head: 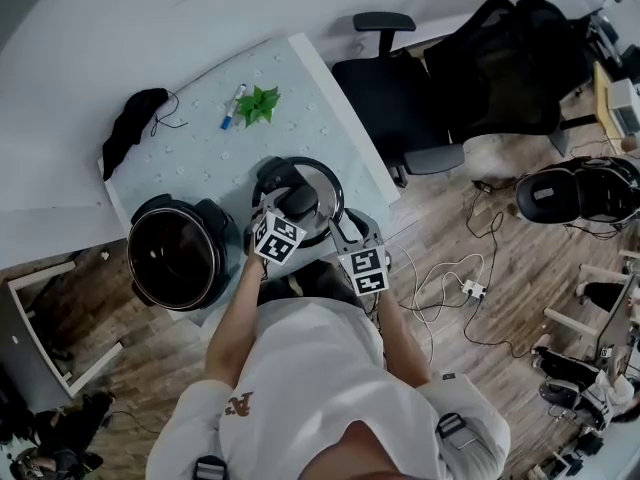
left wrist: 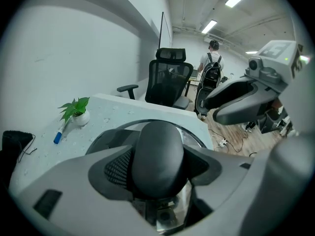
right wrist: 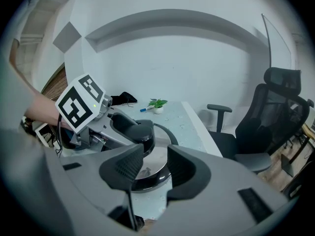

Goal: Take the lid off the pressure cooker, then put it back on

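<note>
The left gripper (head: 291, 206) has its jaws clamped shut around the rounded black knob (left wrist: 158, 152) on top of the round silver-and-black pressure cooker lid (head: 327, 190). The lid is off the cooker, down by the near edge of the pale blue desk (head: 200, 153), towards its right side. The black pressure cooker pot (head: 178, 258) stands open-mouthed at the near left corner, just beside the lid. The right gripper (right wrist: 155, 167) hovers at the lid's near rim, jaws apart, gripping nothing; only the lid's shiny top shows through the gap. Over by the far edge sits a small green plant in a white pot (head: 259, 104), with a blue-capped marker pen (head: 232, 107) lying just beside it. A black bundle with a cord (head: 131, 128) lies at the far left corner. A black office chair (head: 395, 93) stands off the desk's right edge.
</note>
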